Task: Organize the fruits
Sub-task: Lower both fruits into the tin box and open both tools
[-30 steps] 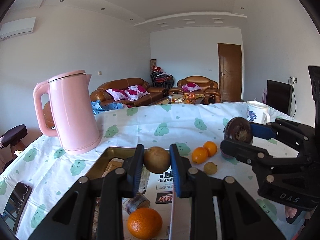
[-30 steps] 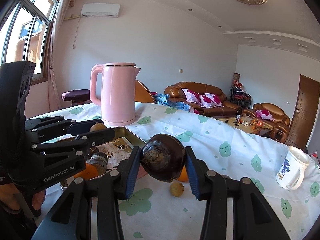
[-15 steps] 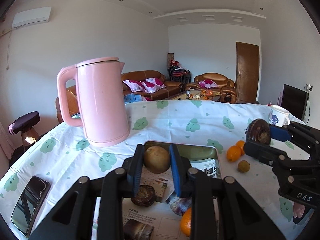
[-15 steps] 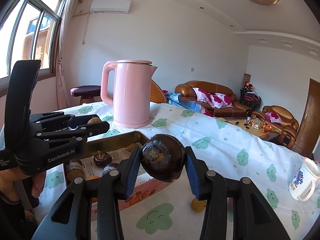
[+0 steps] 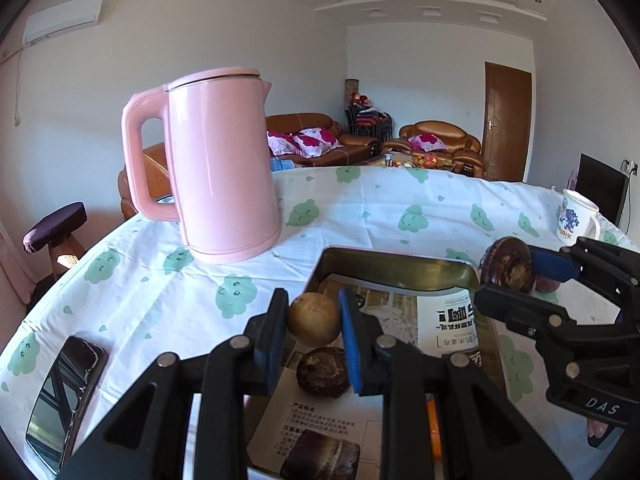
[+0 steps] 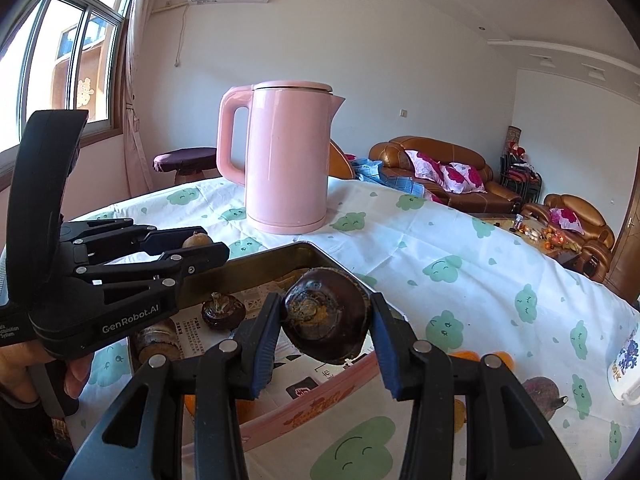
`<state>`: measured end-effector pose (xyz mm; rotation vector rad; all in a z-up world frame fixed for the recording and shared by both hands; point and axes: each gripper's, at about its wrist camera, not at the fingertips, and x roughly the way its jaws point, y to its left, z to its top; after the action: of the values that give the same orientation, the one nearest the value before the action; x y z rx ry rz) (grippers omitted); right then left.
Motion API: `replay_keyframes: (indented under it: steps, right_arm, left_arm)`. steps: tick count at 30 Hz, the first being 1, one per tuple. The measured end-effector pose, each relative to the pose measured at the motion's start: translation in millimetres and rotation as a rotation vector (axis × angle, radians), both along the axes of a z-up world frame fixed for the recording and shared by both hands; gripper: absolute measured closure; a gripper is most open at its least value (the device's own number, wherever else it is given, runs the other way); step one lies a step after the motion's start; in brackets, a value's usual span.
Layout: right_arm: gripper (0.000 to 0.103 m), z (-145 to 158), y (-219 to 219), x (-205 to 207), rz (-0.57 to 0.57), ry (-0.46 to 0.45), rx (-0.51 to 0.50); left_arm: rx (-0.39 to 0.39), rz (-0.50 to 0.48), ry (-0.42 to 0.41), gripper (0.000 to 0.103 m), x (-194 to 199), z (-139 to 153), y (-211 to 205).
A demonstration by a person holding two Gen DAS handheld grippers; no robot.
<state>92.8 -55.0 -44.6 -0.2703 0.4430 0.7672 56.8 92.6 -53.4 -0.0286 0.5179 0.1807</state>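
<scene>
My left gripper (image 5: 313, 318) is shut on a small round tan fruit (image 5: 313, 319), held over the left part of a gold metal tray (image 5: 394, 268) lined with newspaper. My right gripper (image 6: 326, 316) is shut on a dark brown round fruit (image 6: 326, 315), held above the tray's near right rim (image 6: 260, 261); it shows at the right in the left wrist view (image 5: 508, 270). In the tray lie a dark brown fruit (image 5: 323, 372), a dark block (image 5: 320, 458) and an orange (image 5: 433, 424), mostly hidden.
A pink kettle (image 5: 222, 164) stands behind the tray's left. A phone (image 5: 66, 392) lies at the table's left edge. A white mug (image 5: 576, 216) stands far right. Oranges (image 6: 484, 358) and a dark red fruit (image 6: 540, 394) lie on the cloth right of the tray.
Both grippers have moved left with their fruits, from beside the loose oranges to over the tray. The kettle looms closer. Both stay shut.
</scene>
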Motion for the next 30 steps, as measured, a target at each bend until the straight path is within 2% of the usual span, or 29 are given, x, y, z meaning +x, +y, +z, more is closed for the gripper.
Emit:
replay_keyframes:
  steps: [12,30]
  right_arm:
    - [0.057,-17,14,16,0.004,0.095,-0.043]
    - [0.057,-30,24,22,-0.01,0.14,-0.113]
  left_arm:
    - [0.009,-0.01,0.044,0.076,6,-7,1]
    - [0.023,-0.041,0.116,0.076,17,-14,-4]
